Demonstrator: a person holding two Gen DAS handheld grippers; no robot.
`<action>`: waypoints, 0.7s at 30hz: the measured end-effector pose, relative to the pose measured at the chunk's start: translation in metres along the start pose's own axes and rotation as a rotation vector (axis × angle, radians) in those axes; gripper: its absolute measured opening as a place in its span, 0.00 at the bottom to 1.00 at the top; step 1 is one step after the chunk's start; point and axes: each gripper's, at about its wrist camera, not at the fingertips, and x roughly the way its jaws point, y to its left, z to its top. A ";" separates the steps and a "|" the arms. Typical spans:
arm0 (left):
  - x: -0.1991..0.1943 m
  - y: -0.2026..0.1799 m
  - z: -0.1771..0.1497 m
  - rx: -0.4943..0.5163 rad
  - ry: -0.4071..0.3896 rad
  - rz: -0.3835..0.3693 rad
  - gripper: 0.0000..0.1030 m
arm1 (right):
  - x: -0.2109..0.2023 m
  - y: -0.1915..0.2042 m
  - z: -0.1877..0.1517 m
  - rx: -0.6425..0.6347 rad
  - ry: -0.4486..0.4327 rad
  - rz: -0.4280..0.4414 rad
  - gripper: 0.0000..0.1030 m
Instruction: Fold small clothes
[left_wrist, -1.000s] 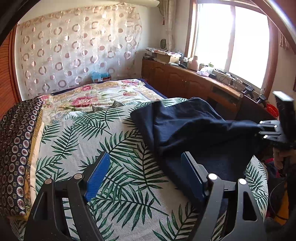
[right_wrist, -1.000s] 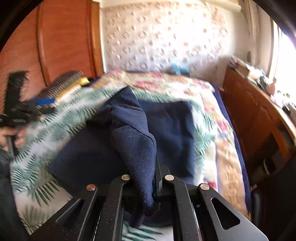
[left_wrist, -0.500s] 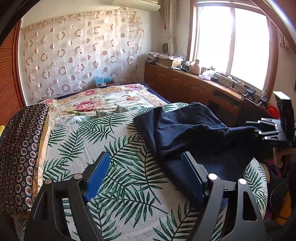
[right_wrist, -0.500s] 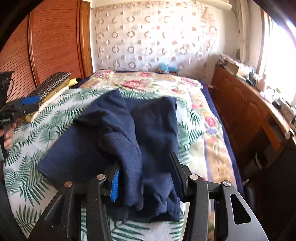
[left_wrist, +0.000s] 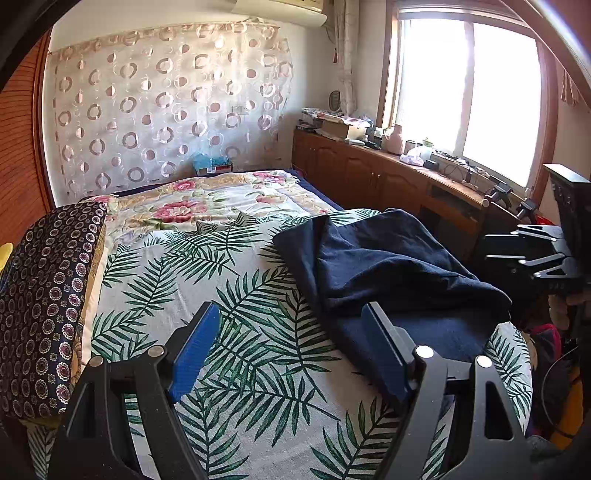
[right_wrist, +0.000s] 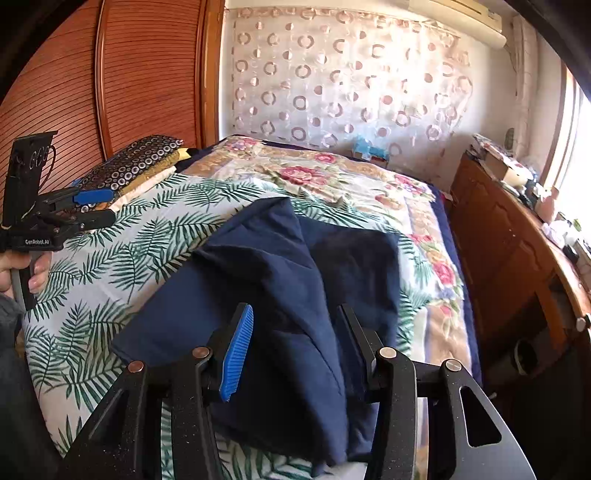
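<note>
Since a second ago the right gripper (right_wrist: 291, 343) has let go of the navy garment (right_wrist: 280, 288): then its fingers were pinched shut on a bunched fold of the cloth, and now they stand spread wide with nothing between them. One blue pad (right_wrist: 238, 354) shows on the left finger, and both fingers hover just over the near edge of the cloth. The released fold has dropped and lies draped across the rest of the garment, leaving a loose, partly doubled-over heap with a ridge running away from the gripper.

From where the left gripper (left_wrist: 291, 350) looks, the garment (left_wrist: 380, 266) lies on the right half of the bed, on the palm-leaf sheet (left_wrist: 207, 295), reaching to the sheet's near right edge. That gripper's fingers are also spread open and hold nothing; its right finger sits just above the garment's near corner, its left finger over bare sheet. The other gripper shows at the far right of this view, beyond the garment's edge.

Behind the leaf sheet lies a floral quilt (left_wrist: 207, 206). A dark patterned pillow (left_wrist: 48, 295) sits along the left side of the bed. A wooden cabinet (left_wrist: 376, 177) with clutter on top runs under the window (left_wrist: 465, 96).
</note>
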 end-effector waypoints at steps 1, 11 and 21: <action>0.000 0.000 0.000 0.002 0.001 -0.001 0.78 | 0.002 -0.003 0.003 -0.002 0.002 0.007 0.47; 0.008 0.000 -0.007 -0.002 0.025 -0.005 0.78 | 0.097 0.022 0.049 -0.096 0.058 0.107 0.47; 0.009 0.000 -0.012 -0.002 0.035 -0.012 0.78 | 0.171 0.047 0.058 -0.196 0.218 0.199 0.47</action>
